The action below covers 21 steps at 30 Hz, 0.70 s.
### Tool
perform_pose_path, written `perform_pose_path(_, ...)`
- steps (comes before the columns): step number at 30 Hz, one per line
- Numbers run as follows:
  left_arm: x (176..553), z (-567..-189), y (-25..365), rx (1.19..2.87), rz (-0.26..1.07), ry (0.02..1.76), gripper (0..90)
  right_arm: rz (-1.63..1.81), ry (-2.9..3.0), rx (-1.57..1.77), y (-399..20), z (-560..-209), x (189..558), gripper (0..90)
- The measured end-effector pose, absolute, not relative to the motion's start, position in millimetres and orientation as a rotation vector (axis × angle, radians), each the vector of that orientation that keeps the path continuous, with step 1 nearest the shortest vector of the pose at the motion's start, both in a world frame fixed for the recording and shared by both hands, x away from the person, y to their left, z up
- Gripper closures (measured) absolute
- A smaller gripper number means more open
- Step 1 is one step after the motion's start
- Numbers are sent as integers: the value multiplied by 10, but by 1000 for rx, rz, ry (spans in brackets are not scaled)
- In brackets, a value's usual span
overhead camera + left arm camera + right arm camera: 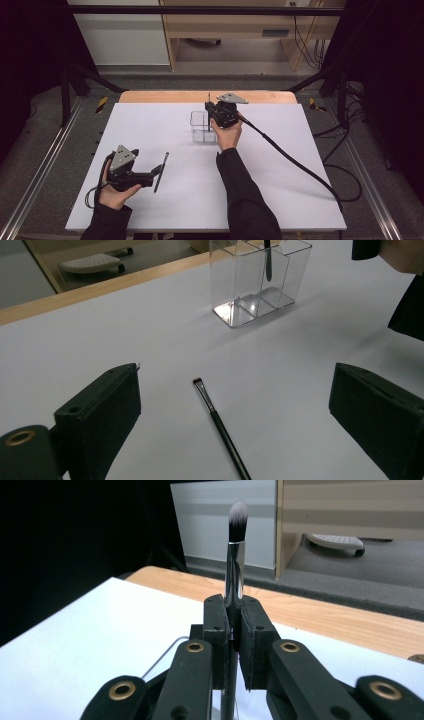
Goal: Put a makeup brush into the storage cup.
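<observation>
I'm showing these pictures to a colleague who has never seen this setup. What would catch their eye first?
Probably the right gripper, shut on a makeup brush held upright, bristles up, over the clear organizer at the far middle of the white table. Next, the thin black brush lying flat on the near left, in front of the open left gripper.

we count two makeup brushes: a thin black brush (pixel 220 427) at lower centre of the left gripper view, and a fluffy-tipped brush (pixel 236 555) upright at centre of the right gripper view. we see one clear organiser (pixel 257 282) at top centre, and two grippers, the left gripper (pixel 159 172) and the right gripper (pixel 209 107).
</observation>
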<state>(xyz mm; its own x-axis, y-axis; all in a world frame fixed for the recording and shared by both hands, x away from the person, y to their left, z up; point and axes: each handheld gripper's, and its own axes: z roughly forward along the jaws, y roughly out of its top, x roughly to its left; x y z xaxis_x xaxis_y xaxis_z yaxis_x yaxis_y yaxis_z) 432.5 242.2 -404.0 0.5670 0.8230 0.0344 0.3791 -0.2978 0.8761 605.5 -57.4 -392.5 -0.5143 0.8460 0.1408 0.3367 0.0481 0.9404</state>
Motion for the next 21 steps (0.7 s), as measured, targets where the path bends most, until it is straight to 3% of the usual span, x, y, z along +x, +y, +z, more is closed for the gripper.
perform_pose_path(21,4326,-4043,2420,1903,620,972,56,1397,1946,1202,-543,-4100,6026,840)
